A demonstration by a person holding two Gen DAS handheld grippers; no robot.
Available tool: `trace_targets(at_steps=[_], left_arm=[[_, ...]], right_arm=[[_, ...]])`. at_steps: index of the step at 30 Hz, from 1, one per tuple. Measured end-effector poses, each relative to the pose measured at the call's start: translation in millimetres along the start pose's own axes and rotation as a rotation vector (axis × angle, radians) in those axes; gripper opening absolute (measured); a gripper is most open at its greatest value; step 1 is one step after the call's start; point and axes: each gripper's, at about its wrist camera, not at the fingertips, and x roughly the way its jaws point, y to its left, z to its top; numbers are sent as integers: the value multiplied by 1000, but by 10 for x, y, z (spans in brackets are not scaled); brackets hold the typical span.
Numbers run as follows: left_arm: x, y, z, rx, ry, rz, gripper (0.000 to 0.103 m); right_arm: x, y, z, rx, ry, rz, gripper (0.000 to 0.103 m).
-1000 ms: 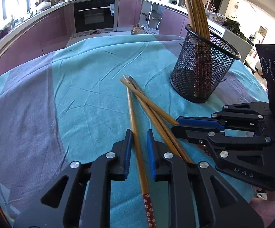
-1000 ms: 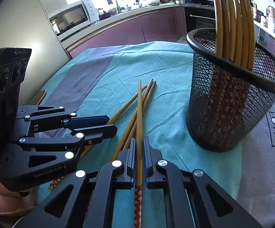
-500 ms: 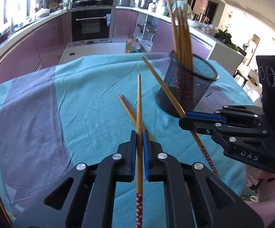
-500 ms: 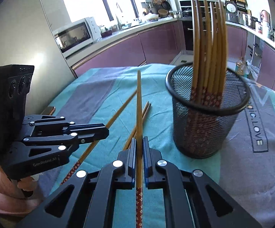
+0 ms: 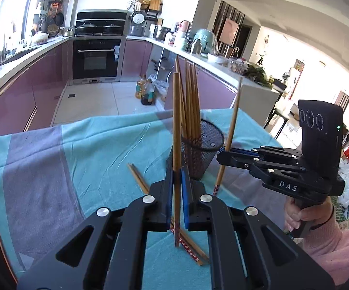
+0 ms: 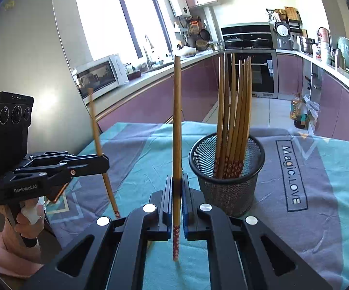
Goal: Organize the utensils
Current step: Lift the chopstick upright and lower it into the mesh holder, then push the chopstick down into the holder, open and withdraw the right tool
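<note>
Each clamped on one chopstick, the left gripper (image 5: 177,181) and right gripper (image 6: 177,188) hold them clear of the cloth (two more lie there), mid-carry, and next must tip them into the mesh cup (image 6: 227,169) at 1 o'clock.

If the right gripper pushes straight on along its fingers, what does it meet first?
Most likely the tablecloth, left of the mesh holder. The right gripper, shut on a chopstick, aims downward past the holder's left side. Depth is unclear, so the holder's rim might be brushed.
</note>
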Motion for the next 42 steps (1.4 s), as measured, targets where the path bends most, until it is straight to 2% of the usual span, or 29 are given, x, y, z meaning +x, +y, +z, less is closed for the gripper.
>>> trace_targets(at_steps=[11,29,36,42], left_arm=[[-109,-79,278,-14,-88,-59,7],[-164,-326,901,27,-238,-78,7],[-90,-465,958,54,-248,-47,7],[144,-506,974,67,-197,-10,7]], right_arm=[[-236,-117,270,1,-91,-20,6],[-440,-256,742,-6,-212,-44,6],[-339,-304,799,6,-208,-64,6],[-165,-332,756,8,-173,-93,6]])
